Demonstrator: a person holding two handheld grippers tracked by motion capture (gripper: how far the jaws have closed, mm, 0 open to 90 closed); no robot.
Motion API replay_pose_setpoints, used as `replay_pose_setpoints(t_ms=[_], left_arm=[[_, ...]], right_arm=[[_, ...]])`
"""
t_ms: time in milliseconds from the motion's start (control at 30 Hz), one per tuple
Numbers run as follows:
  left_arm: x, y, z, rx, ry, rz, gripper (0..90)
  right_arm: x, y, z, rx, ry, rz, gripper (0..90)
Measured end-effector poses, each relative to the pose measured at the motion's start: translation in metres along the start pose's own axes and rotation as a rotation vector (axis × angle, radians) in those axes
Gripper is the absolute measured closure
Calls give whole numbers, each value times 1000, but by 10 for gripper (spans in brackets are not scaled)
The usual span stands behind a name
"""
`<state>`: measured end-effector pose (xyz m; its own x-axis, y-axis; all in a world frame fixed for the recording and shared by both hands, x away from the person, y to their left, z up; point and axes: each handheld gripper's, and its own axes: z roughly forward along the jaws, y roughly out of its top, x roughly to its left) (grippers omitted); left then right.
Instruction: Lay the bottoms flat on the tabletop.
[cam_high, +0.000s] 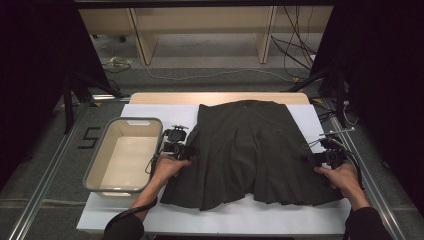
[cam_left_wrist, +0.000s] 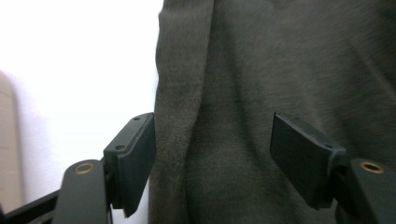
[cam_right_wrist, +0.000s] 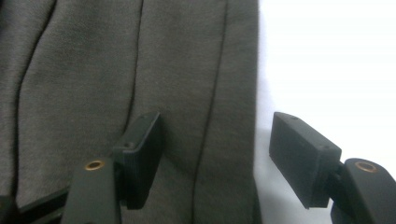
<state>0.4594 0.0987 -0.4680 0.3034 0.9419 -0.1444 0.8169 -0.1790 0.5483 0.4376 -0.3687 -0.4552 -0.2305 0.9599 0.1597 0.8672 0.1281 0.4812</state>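
Note:
A dark grey pleated skirt (cam_high: 250, 150) lies spread flat on the white sheet (cam_high: 160, 112) covering the table, waistband at the far side. My left gripper (cam_high: 192, 150) is at the skirt's left edge. In the left gripper view the left gripper (cam_left_wrist: 215, 135) stands open, with the folded edge of the skirt (cam_left_wrist: 261, 70) lying between the jaws and no pad pressing it. My right gripper (cam_high: 306, 157) is at the skirt's right edge. In the right gripper view the right gripper (cam_right_wrist: 217, 135) is open too, astride the border between the skirt (cam_right_wrist: 116, 70) and the white sheet (cam_right_wrist: 327, 56).
A beige bin (cam_high: 131, 120) with nothing in it stands on the table's left part, close beside my left hand. Bare white sheet runs along the near edge (cam_high: 240, 217). Metal rails and dark stands flank the table; cables lie on the floor beyond.

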Motion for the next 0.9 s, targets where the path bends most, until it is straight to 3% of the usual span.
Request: replay_pose_setpoints(t_ms=[67, 133, 200, 267, 333, 433, 567, 667, 900], left_arm=[[-2, -4, 7, 36, 14, 19, 283], [-1, -6, 8, 30, 21, 33, 302], [0, -6, 4, 31, -20, 29, 437], [-2, -8, 2, 35, -33, 48, 546], [-4, -9, 1, 55, -64, 54, 687], [-8, -13, -1, 51, -67, 73, 839], [-6, -20, -7, 60, -88, 92, 864], [-7, -27, -11, 67, -102, 108, 867], [-17, -51, -30, 114, -131, 199, 867]], right_arm=[[1, 2, 4, 16, 6, -1, 348], [2, 4, 9, 32, 0, -6, 346], [3, 4, 12, 43, -8, -18, 342], [4, 5, 11, 52, -14, -15, 350], [5, 4, 11, 52, -24, -28, 447], [8, 1, 8, 69, 28, -20, 652], [13, -3, 3, 85, 37, -34, 786], [14, -10, -1, 99, 51, -39, 804], [21, -32, -18, 123, 55, -62, 806]])
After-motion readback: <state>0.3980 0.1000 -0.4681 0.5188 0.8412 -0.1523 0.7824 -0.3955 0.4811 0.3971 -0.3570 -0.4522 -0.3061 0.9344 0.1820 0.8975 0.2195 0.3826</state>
